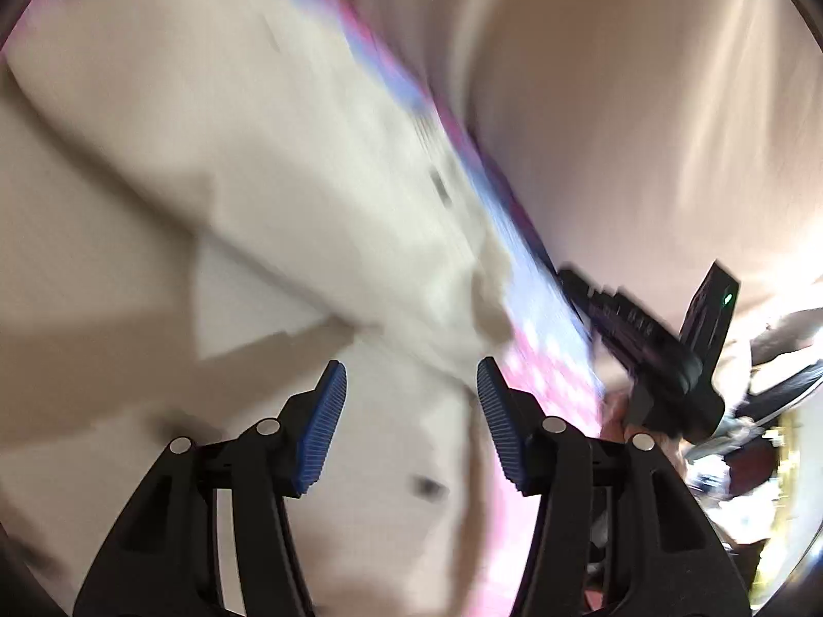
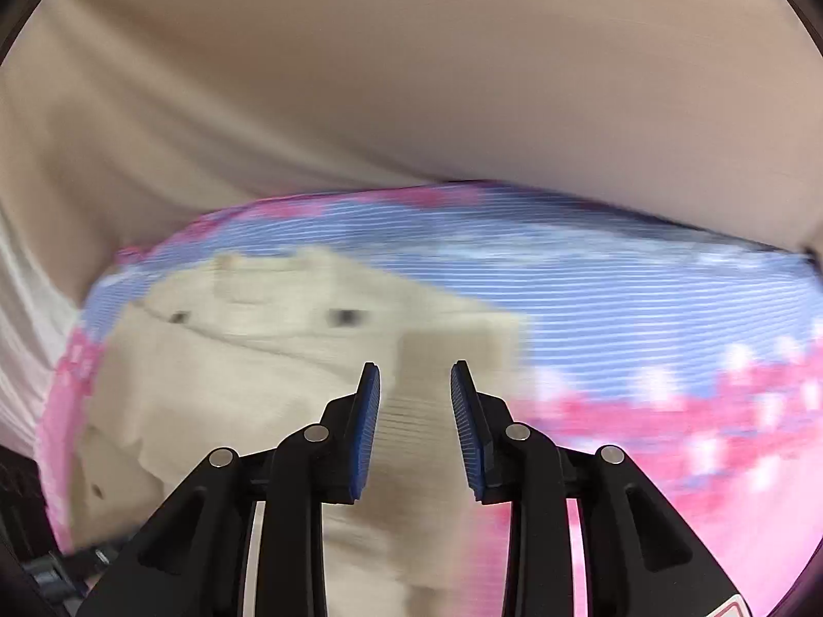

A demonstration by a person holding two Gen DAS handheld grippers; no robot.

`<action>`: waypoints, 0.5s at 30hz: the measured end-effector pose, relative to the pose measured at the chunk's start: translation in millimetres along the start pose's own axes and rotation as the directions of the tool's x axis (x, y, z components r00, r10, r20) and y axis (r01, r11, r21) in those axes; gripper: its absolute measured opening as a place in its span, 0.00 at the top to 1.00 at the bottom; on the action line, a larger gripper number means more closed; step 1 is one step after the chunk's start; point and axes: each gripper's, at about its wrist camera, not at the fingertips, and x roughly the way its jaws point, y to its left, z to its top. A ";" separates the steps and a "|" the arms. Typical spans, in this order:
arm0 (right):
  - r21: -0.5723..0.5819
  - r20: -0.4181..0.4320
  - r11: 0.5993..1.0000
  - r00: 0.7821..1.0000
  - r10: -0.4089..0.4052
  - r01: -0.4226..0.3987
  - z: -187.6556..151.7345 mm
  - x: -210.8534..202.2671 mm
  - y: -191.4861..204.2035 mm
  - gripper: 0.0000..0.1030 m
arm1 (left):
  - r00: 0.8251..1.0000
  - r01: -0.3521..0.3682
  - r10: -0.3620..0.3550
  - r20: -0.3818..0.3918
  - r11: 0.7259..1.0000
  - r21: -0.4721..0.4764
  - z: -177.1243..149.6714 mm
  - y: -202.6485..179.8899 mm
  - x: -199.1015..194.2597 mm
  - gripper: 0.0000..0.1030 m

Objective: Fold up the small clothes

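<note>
I see one cream garment [image 2: 247, 385] lying spread on a pink-and-blue patterned cloth [image 2: 643, 319]. It is pale and off-white, with a few small dark spots near its upper edge that could be buttons or snaps; motion blur keeps me from telling which. In my left wrist view the same garment [image 1: 288, 164] stretches diagonally, its long edge running along the patterned cloth [image 1: 535, 308].

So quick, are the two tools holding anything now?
Left tool: open, empty, above the cream fabric garment.
Right tool: open, empty.
</note>
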 end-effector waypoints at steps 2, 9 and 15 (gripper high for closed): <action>0.000 -0.062 1.000 0.998 0.016 -0.016 6.7 11.2 -21.2 0.63 | 0.999 0.021 -0.022 -0.038 1.000 -0.015 -21.0 -23.7 41.0 0.50; 0.131 -0.165 0.983 0.975 0.149 -0.128 22.0 75.3 -52.5 0.57 | 1.000 -0.007 0.006 -0.016 0.998 -0.066 -46.9 -51.2 117.7 0.62; 0.022 -0.150 0.981 0.970 0.193 -0.192 32.6 88.4 -29.4 0.94 | 0.997 0.036 -0.040 0.071 0.997 0.064 -44.9 -60.9 113.2 0.91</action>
